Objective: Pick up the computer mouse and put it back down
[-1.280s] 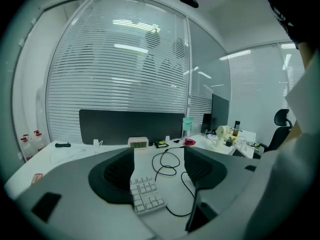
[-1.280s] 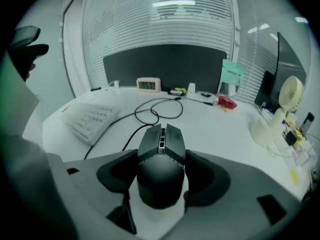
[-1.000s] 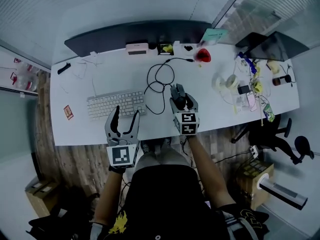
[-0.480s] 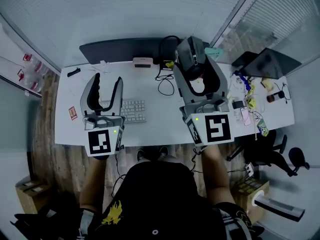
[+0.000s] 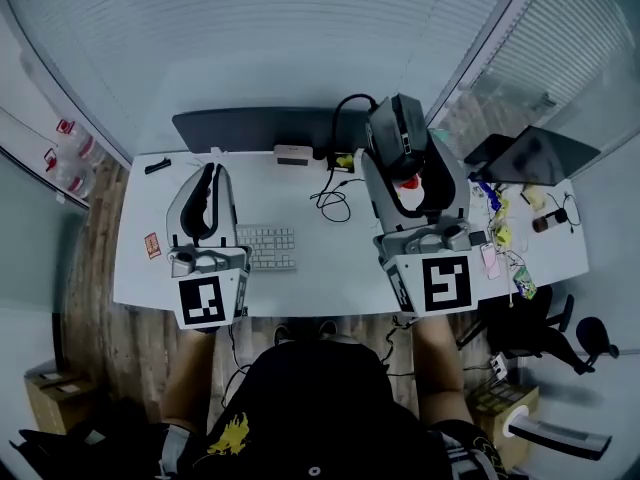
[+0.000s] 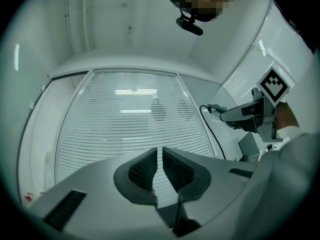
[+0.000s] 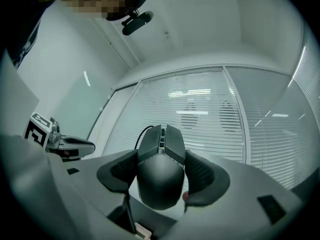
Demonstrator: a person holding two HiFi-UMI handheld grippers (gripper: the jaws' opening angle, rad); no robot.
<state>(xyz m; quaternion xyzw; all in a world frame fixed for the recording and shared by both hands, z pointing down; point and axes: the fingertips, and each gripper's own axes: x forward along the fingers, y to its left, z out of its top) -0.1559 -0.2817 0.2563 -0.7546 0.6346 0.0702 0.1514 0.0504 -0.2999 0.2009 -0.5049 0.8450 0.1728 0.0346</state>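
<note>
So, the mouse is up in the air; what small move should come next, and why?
Probably lower the right gripper toward the bare desk right of the keyboard: it is shut on the mouse, held high above the desk, so only putting it down remains.

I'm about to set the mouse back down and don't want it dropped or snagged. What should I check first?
1. Grip on the mouse: ok, right gripper is shut on its two sides.
2. Landing spot: ok, the desk is bare to the right of the keyboard.
3. Cable free to follow: cannot tell, it lies looped on the desk.
4. Left gripper out of the way: ok, shut, empty, held off to the left.
</note>
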